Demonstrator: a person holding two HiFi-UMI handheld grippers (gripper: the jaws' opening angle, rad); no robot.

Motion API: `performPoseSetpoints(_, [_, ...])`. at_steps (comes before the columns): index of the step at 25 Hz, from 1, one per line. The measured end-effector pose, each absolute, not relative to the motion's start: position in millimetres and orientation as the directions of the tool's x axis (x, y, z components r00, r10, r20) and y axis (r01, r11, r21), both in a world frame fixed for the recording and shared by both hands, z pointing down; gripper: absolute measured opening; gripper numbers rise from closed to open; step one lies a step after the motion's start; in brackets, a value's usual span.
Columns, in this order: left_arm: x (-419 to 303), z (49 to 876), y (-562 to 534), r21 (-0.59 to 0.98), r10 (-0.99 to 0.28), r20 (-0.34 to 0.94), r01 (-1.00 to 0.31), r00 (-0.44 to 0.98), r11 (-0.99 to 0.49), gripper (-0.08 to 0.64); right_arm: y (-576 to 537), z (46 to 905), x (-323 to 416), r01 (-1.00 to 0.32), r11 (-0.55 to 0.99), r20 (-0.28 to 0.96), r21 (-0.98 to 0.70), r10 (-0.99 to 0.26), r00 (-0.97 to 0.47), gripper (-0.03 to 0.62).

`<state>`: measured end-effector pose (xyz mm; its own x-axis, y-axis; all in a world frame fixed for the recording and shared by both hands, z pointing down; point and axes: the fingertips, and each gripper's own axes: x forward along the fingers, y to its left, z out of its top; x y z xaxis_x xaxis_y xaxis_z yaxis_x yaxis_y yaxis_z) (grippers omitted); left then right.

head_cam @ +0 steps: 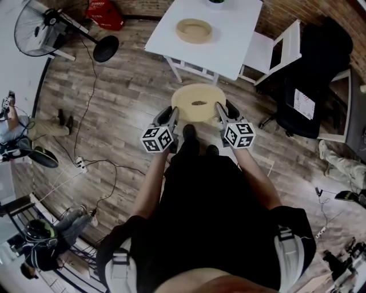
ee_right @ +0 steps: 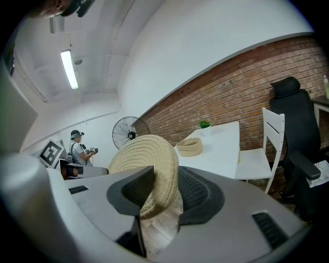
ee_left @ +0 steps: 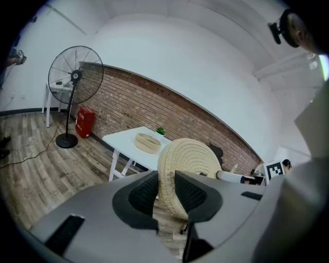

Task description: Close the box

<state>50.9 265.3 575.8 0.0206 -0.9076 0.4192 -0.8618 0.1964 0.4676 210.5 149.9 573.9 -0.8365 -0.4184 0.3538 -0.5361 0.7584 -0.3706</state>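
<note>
A round woven lid (head_cam: 198, 103) hangs level in front of me over the wooden floor, held by its rim from both sides. My left gripper (head_cam: 173, 113) is shut on the lid's left edge (ee_left: 187, 164), with the rim pinched between its pads (ee_left: 144, 192). My right gripper (head_cam: 222, 109) is shut on the opposite edge (ee_right: 149, 164). The matching woven box (head_cam: 194, 30) stands open on the white table (head_cam: 229, 46) ahead; it also shows as the box (ee_left: 147, 142) in the left gripper view and the box (ee_right: 189, 147) in the right gripper view.
A standing fan (head_cam: 40, 28) and a red case (head_cam: 104, 14) are at the far left. A white chair (head_cam: 274, 51) and a black office chair (head_cam: 314, 86) stand right of the table. Cables (head_cam: 86, 166) cross the floor at left. A person (ee_right: 79, 149) stands behind.
</note>
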Motion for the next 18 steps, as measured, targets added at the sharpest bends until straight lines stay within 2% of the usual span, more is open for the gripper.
performPoseSetpoints(18, [-32,585,209,0.475,-0.904,0.418,-0.87,0.092,0.131,0.109,108,584,138,-0.6,0.697,0.369,-0.392,-0.479,-0.797,0.137])
